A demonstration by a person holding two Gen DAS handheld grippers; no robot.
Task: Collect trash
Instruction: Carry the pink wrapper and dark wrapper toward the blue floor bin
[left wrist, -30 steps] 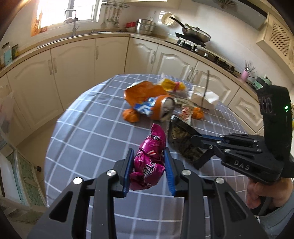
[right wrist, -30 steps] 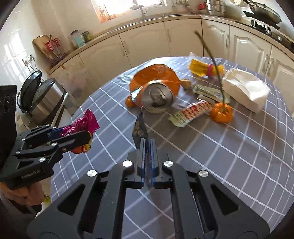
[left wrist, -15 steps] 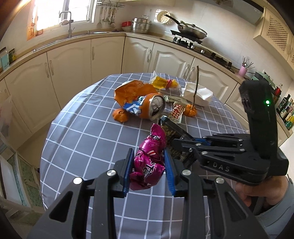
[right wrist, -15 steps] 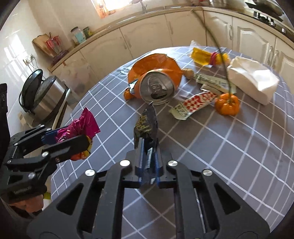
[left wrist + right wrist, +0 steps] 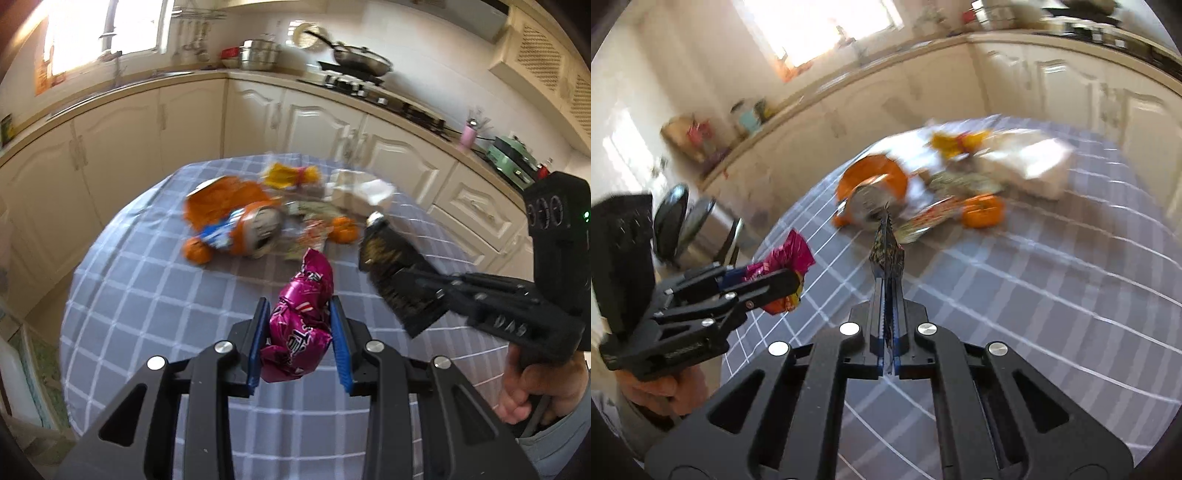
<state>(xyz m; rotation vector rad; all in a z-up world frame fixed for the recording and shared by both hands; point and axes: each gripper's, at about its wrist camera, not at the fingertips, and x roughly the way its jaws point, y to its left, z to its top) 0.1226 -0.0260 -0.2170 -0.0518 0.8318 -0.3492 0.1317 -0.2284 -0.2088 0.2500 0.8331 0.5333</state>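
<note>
My left gripper (image 5: pixel 300 325) is shut on a crumpled magenta wrapper (image 5: pixel 301 325) and holds it above the grey checked table (image 5: pixel 147 295). My right gripper (image 5: pixel 887 291) is shut on a flat dark wrapper (image 5: pixel 886 251), lifted off the table; the wrapper also shows in the left wrist view (image 5: pixel 395 273). The left gripper (image 5: pixel 772 282) with the magenta wrapper (image 5: pixel 783 258) shows at the left of the right wrist view. More trash lies at the table's far side: an orange can (image 5: pixel 255 230), an orange bag (image 5: pixel 221 203), a yellow wrapper (image 5: pixel 291 175), a red-white packet (image 5: pixel 934 216).
A white tissue pack (image 5: pixel 364 192) and small orange fruits (image 5: pixel 343 229) (image 5: pixel 195 253) lie among the trash. Cream kitchen cabinets (image 5: pixel 147 140) curve behind the table, with a stove and pan (image 5: pixel 362 62). A pedal bin (image 5: pixel 672 218) stands off the table's left.
Both grippers have risen and pulled back from the trash pile with their wrappers held. The dark wrapper has come up off the table. The views are now blurred by motion.
</note>
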